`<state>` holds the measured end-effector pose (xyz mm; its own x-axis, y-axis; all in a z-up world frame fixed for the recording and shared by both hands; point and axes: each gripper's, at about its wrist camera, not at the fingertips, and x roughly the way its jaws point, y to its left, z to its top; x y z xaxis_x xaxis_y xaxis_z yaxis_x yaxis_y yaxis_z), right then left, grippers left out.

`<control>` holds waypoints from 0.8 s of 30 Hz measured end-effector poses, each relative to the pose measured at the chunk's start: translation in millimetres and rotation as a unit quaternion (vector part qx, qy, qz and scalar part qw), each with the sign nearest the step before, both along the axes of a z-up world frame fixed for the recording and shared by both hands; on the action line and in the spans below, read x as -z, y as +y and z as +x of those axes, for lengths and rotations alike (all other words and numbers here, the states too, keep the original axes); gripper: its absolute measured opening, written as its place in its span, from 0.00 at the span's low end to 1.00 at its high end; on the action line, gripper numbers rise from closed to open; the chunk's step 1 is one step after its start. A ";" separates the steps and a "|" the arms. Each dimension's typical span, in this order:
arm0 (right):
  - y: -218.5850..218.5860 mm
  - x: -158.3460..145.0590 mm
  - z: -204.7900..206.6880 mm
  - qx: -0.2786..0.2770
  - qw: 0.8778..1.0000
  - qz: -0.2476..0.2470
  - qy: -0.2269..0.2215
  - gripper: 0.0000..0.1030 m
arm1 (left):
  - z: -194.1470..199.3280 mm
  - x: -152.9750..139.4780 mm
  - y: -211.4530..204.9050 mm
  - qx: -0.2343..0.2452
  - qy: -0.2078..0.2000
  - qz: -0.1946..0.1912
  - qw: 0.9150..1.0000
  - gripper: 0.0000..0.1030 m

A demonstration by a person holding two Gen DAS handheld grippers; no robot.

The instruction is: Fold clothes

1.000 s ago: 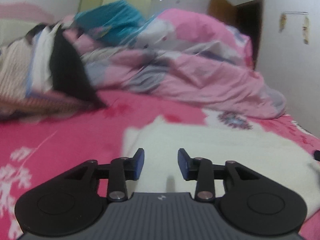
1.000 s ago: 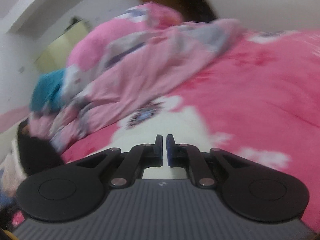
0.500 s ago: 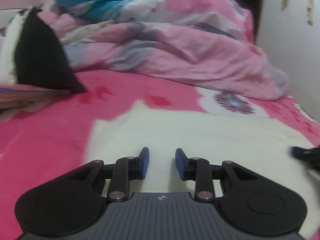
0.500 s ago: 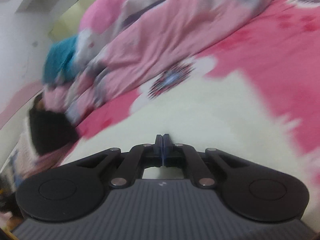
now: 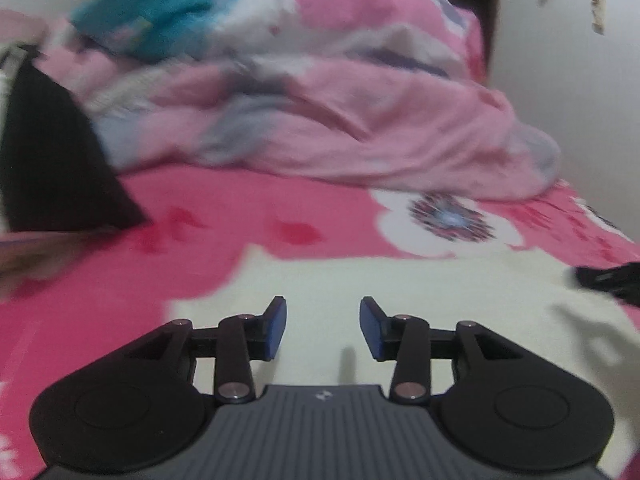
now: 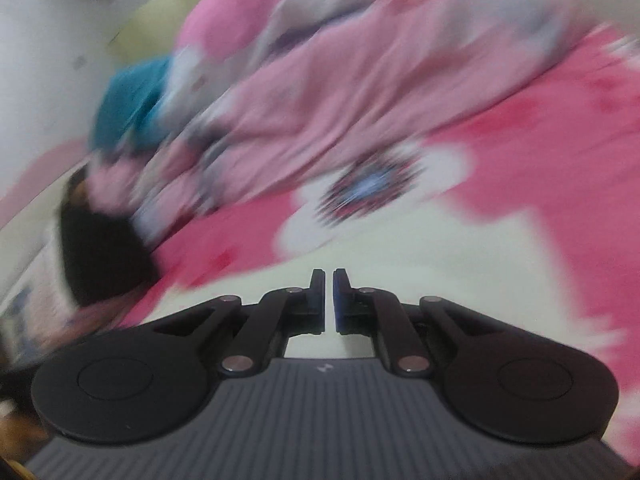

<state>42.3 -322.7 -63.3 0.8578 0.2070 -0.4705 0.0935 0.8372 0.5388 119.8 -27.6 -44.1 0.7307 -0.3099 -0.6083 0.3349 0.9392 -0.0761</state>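
Since a moment ago the left gripper (image 5: 323, 328) has spread its blue pads wider, and the right gripper (image 6: 328, 300), which had its pads pressed flat together, now shows a thin slit of light between them, with nothing caught in it.

From the left side of the bed: a black garment (image 5: 52, 160) lies propped against a heap at the far left, with a teal cloth (image 5: 160, 12) behind it on top of the pile. A rumpled pink quilt (image 5: 360, 112) runs across the back of the bed toward the wall. Below it the pink flowered bedsheet (image 5: 248, 200) stretches flat, with a large white blossom print (image 5: 448, 216) off to the right.

The cream garment (image 5: 400, 292), the piece being folded, lies spread on the sheet directly under and ahead of both grippers. The left gripper hangs over its near left part, jaws apart and gripping nothing. At the right edge of that view, a dark tip of the other tool reaches over the cream cloth. The right wrist view is tilted and badly blurred; the cream garment (image 6: 440, 264) fills the area ahead of its pads.
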 end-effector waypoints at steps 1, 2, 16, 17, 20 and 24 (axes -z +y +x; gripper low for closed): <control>6.8 3.9 11.9 -0.023 1.000 0.012 0.010 0.04 | 8.5 5.2 -7.3 0.004 0.007 0.005 1.000 0.41; -1.9 6.7 12.0 -0.010 1.000 0.015 0.014 0.04 | 16.0 11.1 -9.6 -0.003 0.008 0.015 1.000 0.41; -63.6 12.7 24.2 0.074 0.996 0.036 0.022 0.05 | 52.7 2.9 11.1 -0.037 0.019 -0.006 0.999 0.44; -56.0 15.9 34.1 0.050 0.997 0.045 0.030 0.05 | 55.7 4.6 2.8 -0.029 0.024 -0.002 0.999 0.44; -33.2 25.4 63.8 -0.022 0.995 0.074 0.056 0.05 | 68.1 17.0 -13.6 -0.028 0.033 0.021 0.999 0.44; -61.3 49.2 82.1 0.004 0.987 0.141 0.071 0.00 | 84.3 32.0 -2.1 -0.074 0.038 0.023 0.996 0.45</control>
<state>124.5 -384.0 -112.6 0.7890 0.3413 -0.5109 0.1909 0.6542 0.7319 204.1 -29.7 -76.1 0.7180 -0.1734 -0.6741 0.1878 0.9808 -0.0523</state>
